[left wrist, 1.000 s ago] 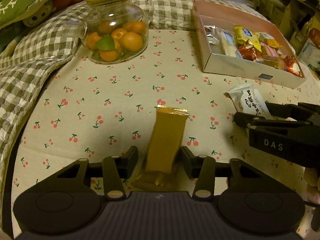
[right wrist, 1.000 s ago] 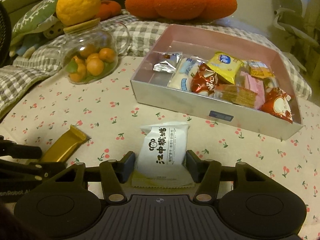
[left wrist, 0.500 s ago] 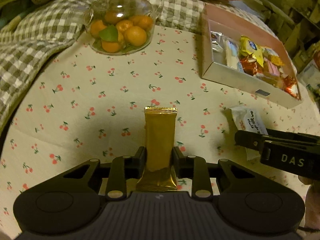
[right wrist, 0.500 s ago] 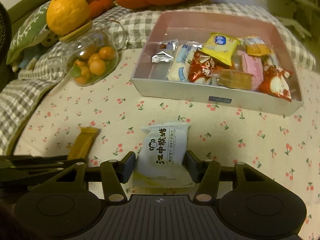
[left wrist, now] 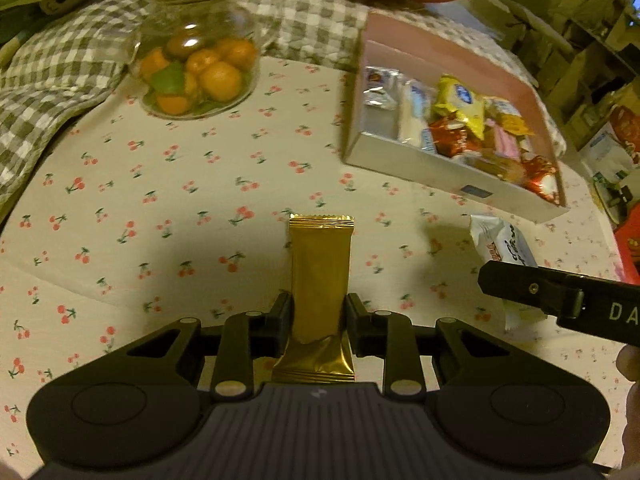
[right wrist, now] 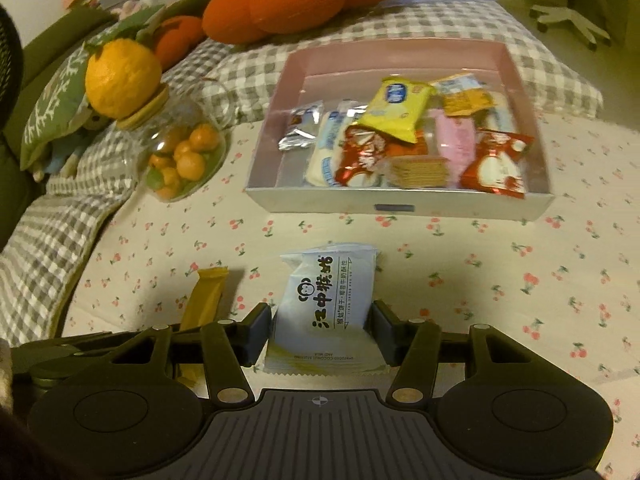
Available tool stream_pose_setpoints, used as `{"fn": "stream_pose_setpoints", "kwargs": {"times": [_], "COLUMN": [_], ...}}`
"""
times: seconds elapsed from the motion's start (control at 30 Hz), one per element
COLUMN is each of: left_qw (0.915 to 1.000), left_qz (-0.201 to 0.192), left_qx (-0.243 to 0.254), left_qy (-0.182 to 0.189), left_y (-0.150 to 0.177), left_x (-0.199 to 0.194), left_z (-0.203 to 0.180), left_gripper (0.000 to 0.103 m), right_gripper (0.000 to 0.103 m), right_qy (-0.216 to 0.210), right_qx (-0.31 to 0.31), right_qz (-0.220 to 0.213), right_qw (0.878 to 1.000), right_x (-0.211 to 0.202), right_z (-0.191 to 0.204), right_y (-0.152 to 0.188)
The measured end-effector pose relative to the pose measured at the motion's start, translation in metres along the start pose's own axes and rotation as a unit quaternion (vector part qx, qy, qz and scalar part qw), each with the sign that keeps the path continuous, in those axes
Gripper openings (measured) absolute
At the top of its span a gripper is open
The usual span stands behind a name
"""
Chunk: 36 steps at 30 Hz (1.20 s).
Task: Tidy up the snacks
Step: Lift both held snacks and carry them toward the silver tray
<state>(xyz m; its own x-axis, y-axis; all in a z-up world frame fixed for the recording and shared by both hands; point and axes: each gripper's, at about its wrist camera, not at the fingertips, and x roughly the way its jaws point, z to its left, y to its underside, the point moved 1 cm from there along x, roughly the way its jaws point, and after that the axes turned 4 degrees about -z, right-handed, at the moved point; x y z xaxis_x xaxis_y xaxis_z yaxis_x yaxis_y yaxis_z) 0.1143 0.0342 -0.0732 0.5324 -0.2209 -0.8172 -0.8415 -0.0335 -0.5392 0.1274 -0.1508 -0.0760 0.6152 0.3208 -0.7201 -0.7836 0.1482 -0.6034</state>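
My left gripper point(left wrist: 319, 322) is pinching the gold bar point(left wrist: 320, 276); my right gripper point(right wrist: 323, 332) is clamping the white packet point(right wrist: 326, 300), the box point(right wrist: 400, 202) lying ahead.

Two wrist fisheyes, close above the tablecloth point(left wrist: 168, 208), angled downward, both sharing the snack box point(right wrist: 400, 200) and glass jar point(left wrist: 196, 68)
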Motion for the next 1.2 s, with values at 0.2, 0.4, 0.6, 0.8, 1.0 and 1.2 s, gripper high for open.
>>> {"fn": "stream_pose_setpoints", "kwargs": {"times": [0.2,0.4,0.6,0.8,1.0,1.2], "left_qw": [0.9998,0.9992,0.9986,0.9973,0.9965,0.9955], "left_qz": [-0.003,-0.009,-0.015,-0.030,-0.035,-0.042], "left_qx": [0.007,0.020,0.029,0.059,0.074,0.083], "left_qy": [0.017,0.032,0.041,0.031,0.021,0.018], "left_y": [-0.002,-0.003,-0.004,-0.005,-0.011,-0.024], "left_x": [-0.002,-0.005,-0.006,-0.010,-0.012,-0.018], "left_z": [-0.018,-0.036,-0.052,-0.065,-0.068,-0.070], "left_gripper": [0.026,0.026,0.026,0.026,0.026,0.026], "right_gripper": [0.054,0.054,0.054,0.054,0.054,0.054], "right_qy": [0.006,0.011,0.014,0.012,0.012,0.009], "right_qx": [0.031,0.070,0.098,0.114,0.119,0.122], "right_qz": [-0.013,-0.027,-0.040,-0.052,-0.058,-0.064], "right_qw": [0.999,0.997,0.994,0.992,0.991,0.990], "right_x": [-0.016,-0.032,-0.046,-0.060,-0.069,-0.077], "right_z": [-0.028,-0.059,-0.084,-0.101,-0.109,-0.110], "right_y": [-0.006,-0.011,-0.014,-0.017,-0.019,-0.022]}}
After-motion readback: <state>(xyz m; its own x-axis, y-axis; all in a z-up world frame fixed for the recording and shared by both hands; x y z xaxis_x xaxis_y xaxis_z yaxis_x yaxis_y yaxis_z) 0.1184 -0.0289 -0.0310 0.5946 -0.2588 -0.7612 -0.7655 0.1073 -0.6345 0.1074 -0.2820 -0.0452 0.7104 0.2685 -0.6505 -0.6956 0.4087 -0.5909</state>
